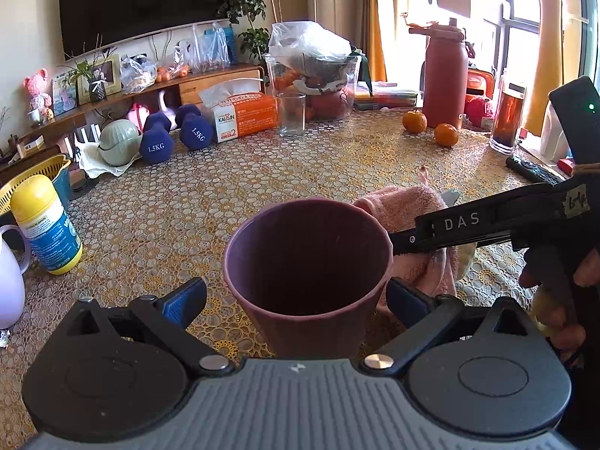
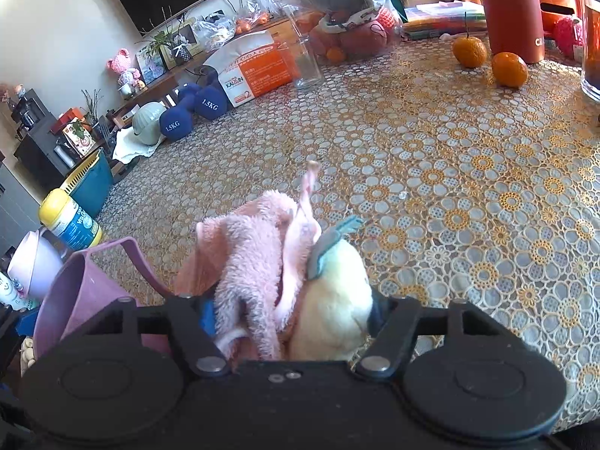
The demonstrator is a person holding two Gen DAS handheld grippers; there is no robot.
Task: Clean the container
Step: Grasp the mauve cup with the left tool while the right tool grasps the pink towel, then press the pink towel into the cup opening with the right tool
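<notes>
A mauve cup (image 1: 307, 262) stands upright on the patterned tablecloth (image 1: 337, 165), its dark inside showing. My left gripper (image 1: 296, 298) is open around its lower body. The right finger lies close to the wall, while cloth-covered table shows between the left finger and the cup. My right gripper (image 1: 397, 243) comes in from the right beside the cup's rim, shut on a fluffy pink cloth (image 1: 405, 206). In the right wrist view the pink cloth (image 2: 255, 255), with a pale yellow part, fills the right gripper (image 2: 296, 311). The cup (image 2: 82, 288) is at its left.
At the far side stand a clear glass (image 1: 291, 114), a tissue box (image 1: 243, 112), blue dumbbells (image 1: 157, 142), a red bottle (image 1: 444, 82) and two oranges (image 1: 414, 122). A yellow-lidded canister (image 1: 48, 225) and a pale jug (image 1: 9, 281) are at the left. A remote (image 1: 532, 168) lies at the right.
</notes>
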